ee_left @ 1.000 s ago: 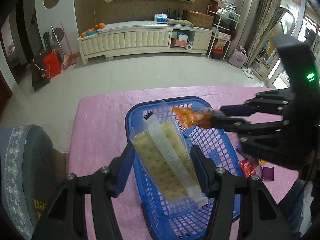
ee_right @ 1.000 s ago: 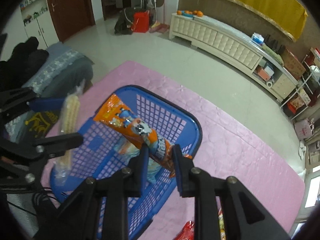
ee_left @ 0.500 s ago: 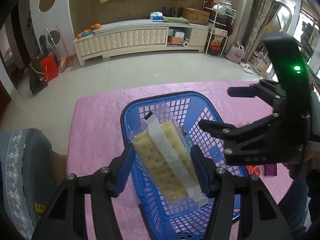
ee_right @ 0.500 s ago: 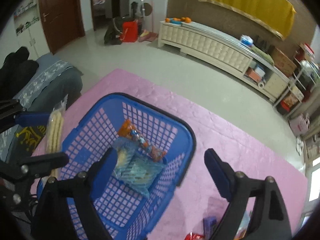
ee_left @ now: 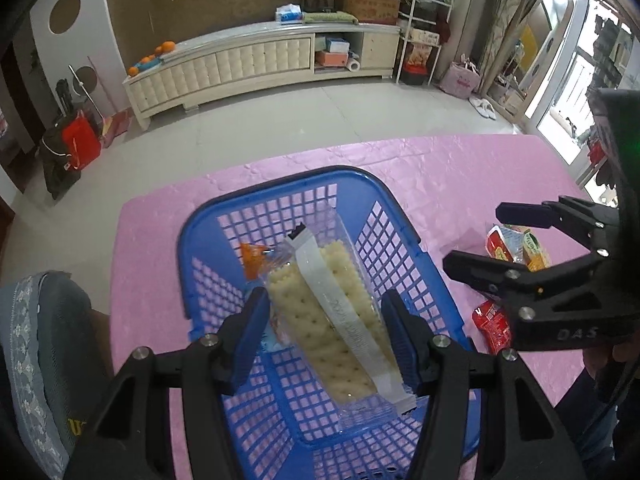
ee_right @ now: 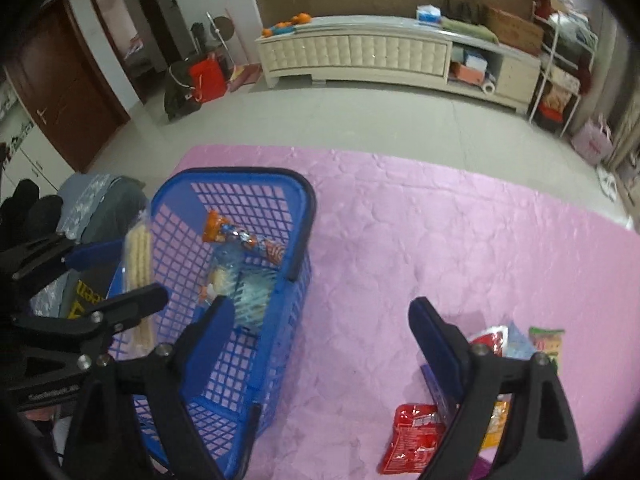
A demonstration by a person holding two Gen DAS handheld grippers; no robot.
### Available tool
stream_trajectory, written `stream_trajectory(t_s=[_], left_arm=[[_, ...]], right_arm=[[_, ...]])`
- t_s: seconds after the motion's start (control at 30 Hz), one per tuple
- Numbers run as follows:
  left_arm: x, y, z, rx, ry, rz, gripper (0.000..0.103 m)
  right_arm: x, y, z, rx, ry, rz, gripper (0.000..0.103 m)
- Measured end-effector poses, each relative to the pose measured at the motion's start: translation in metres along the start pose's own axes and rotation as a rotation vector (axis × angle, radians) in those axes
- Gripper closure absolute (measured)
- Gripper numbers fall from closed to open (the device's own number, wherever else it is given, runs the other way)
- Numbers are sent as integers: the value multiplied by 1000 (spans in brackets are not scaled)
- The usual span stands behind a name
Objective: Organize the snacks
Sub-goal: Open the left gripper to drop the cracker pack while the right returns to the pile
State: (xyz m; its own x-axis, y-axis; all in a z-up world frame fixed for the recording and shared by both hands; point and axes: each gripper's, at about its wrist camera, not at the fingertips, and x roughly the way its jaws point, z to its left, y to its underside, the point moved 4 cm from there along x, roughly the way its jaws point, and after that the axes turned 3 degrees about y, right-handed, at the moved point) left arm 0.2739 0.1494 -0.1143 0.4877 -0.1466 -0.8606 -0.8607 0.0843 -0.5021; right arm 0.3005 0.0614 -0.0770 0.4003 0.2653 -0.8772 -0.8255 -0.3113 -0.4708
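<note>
A clear pack of pale crackers (ee_left: 332, 320) is gripped lengthwise by my left gripper (ee_left: 324, 304), which is shut on it above the blue mesh basket (ee_left: 280, 184). Seen from the right wrist, that cracker pack (ee_right: 140, 264) hangs over the left side of the basket (ee_right: 240, 172). An orange snack pack (ee_right: 240, 238) and a light blue pack (ee_right: 248, 280) lie on the basket floor. My right gripper (ee_right: 320, 312) stands wide open and holds nothing, over the pink cloth just right of the basket. In the left wrist view the right gripper (ee_left: 476, 236) shows beside loose packs.
Loose snacks lie on the pink tablecloth (ee_right: 400, 240) at the right: a red pack (ee_right: 412, 432) and a green-topped one (ee_right: 544, 340) among several. A grey cushioned seat (ee_left: 36, 340) stands against the table's left edge. The table's far edge drops to tiled floor.
My right gripper let go of the orange pack, which now lies in the basket, opened wide and swung right over the cloth. My left gripper sank a little toward the basket with the crackers.
</note>
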Motion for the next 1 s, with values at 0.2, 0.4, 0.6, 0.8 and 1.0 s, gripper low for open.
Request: stream_trajectory(t_s=[0.2, 0.4, 0.6, 0.8, 1.0], left_arm=[[23, -13, -6, -6, 35, 19, 47], [45, -21, -7, -28, 33, 47, 34], [26, -13, -13, -35, 5, -6, 25], [-27, 6, -35, -16, -46, -91, 21], [-87, 25, -72, 7, -40, -193, 21]], right_arm=[[6, -3, -14, 0, 23, -9, 12], [-3, -4, -23, 10, -12, -34, 12], [-20, 9, -26, -5, 11, -88, 12], [-54, 27, -28, 5, -4, -123, 12], [-102, 50, -33, 4, -4, -158, 12]])
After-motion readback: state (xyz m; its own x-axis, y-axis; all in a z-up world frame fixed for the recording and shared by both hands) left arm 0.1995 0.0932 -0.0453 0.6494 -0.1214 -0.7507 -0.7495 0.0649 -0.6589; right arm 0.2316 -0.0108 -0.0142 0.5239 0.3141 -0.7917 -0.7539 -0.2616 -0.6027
